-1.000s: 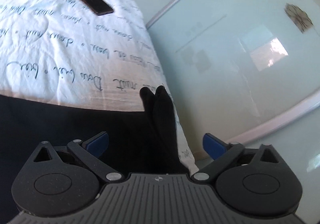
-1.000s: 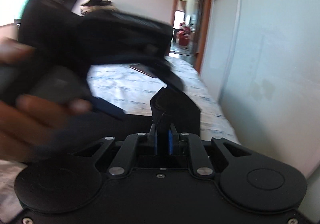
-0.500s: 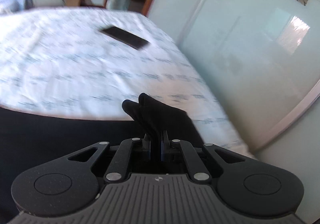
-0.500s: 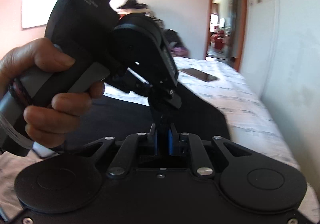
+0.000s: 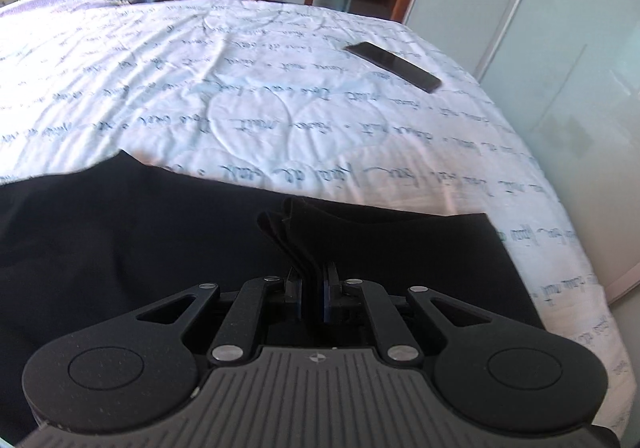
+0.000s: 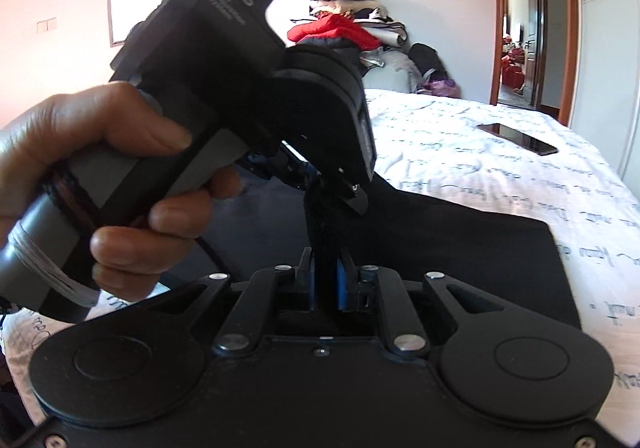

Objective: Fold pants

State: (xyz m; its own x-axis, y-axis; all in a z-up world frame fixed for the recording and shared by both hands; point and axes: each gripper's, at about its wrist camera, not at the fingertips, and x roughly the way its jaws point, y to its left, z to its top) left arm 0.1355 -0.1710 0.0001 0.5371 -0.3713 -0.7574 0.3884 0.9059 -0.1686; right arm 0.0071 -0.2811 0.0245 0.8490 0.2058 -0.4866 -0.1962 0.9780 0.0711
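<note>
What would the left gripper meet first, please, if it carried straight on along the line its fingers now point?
The left gripper is shut on a bunched fold of the black pants. Straight ahead, it would probably first meet the pants lying flat, then the printed bedspread. The phone lies off to the right; depth is uncertain.

Two tools: left tool [image 5: 311, 288], right tool [image 6: 326, 280]; one black pants [image 5: 120, 240]; one phone [image 5: 394, 65]; one bed [image 5: 240, 88].

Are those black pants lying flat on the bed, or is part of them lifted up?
Partly lifted. Most of the black pants lie on the bed, but a bunched edge rises into the shut left gripper and right gripper.
</note>
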